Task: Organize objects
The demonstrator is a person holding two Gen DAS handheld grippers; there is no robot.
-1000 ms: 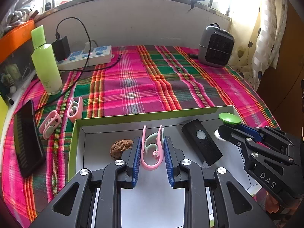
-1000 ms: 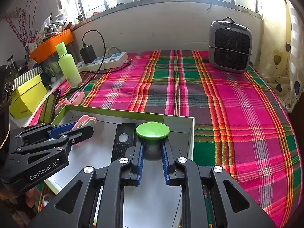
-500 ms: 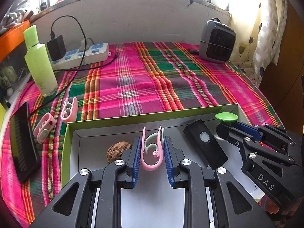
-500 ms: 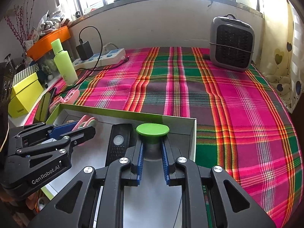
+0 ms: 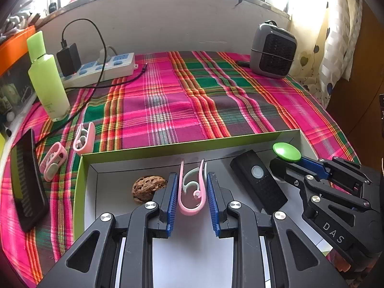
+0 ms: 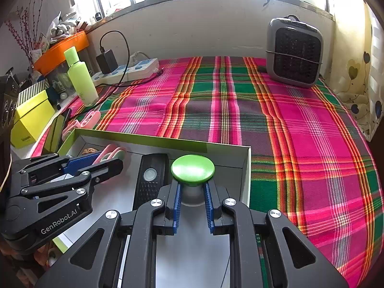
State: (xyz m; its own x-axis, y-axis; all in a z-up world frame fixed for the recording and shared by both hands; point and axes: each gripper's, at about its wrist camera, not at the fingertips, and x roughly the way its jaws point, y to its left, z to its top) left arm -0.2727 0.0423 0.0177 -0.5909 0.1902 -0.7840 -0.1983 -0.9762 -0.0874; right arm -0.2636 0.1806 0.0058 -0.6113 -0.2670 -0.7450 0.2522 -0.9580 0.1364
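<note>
Change since earlier: both my hands barely shifted.
Left gripper point(image 5: 192, 189): clenched on pink clip point(image 5: 192, 192).
Right gripper point(image 6: 192, 195): grasping green-capped item point(image 6: 192, 169).
Risk: early release over box point(image 5: 192, 145) bounces clip out.

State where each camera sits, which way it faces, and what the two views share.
Left wrist: sits on the left claw, looking forward and down into the box toward the window wall; shows its own fingers shut on a pink clip, and the right claw.
Right wrist: sits on the right claw, facing the same way; shows its own fingers shut on a green-capped object, and the left claw.
Shared: box, black remote, heater, green bottle.
</note>
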